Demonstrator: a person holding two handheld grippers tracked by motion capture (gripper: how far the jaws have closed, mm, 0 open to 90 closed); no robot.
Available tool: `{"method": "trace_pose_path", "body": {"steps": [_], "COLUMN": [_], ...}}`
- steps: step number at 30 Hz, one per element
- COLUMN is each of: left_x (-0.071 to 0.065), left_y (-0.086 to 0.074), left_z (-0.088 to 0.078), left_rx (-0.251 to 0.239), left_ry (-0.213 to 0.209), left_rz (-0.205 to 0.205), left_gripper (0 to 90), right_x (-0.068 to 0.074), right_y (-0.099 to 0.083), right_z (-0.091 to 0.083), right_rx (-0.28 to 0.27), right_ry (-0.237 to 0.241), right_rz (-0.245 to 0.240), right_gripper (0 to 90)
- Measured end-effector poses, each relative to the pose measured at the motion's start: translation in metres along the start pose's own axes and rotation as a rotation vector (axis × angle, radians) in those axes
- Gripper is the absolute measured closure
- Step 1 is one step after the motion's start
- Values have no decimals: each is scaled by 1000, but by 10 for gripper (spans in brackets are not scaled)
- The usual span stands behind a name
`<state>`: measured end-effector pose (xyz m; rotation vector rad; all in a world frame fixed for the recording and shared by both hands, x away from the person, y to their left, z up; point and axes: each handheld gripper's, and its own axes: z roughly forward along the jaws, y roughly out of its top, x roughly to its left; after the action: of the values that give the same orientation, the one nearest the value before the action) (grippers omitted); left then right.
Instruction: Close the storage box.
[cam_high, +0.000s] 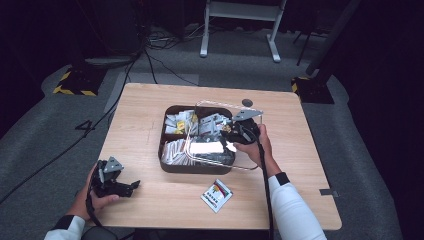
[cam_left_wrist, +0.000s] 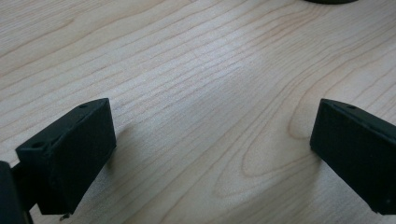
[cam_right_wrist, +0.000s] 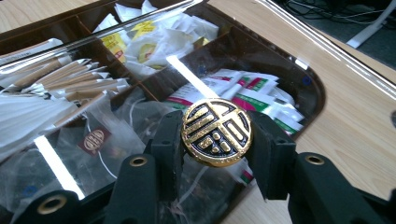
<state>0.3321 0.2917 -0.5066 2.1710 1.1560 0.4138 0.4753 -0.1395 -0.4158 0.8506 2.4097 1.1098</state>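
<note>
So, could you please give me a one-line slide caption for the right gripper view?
Right gripper grips the gold knob of a clear lid above a compartmented tea-bag box.

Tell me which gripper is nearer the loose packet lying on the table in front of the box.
Left. The left gripper rests on the table beside the packet; the right gripper is over the box, clamped on the lid's gold knob.

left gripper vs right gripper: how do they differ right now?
The left gripper has its jaws wide apart over bare wooden table with nothing between them; the right gripper is clamped on the gold knob of a clear lid. Left sits near the table's front corner; right is over the tea box. Both have black jaws.
</note>
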Motion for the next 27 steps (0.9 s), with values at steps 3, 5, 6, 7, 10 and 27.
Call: {"method": "trace_pose_path", "body": {"steps": [3, 5, 6, 7, 10, 27], "left_x": [0, 0, 0, 0, 0, 0], "left_y": [0, 0, 0, 0, 0, 0], "left_z": [0, 0, 0, 0, 0, 0], "left_rx": [1, 0, 0, 1, 0, 0], "left_ry": [1, 0, -1, 1, 0, 1], "left_rz": [-1, -1, -1, -1, -1, -1], "left_gripper": [4, 4, 5, 4, 5, 5], "right_x": [3, 4, 5, 5, 11, 24], "right_y": [5, 6, 8, 9, 14, 32], "right_z": [5, 7, 9, 11, 21, 54], "right_rx": [3, 4, 5, 7, 18, 49], "right_ry": [8, 9, 13, 17, 23, 49], "right_rz": [-7, -7, -11, -16, -31, -64], "right_gripper": [589, 589, 589, 589, 589, 589]}}
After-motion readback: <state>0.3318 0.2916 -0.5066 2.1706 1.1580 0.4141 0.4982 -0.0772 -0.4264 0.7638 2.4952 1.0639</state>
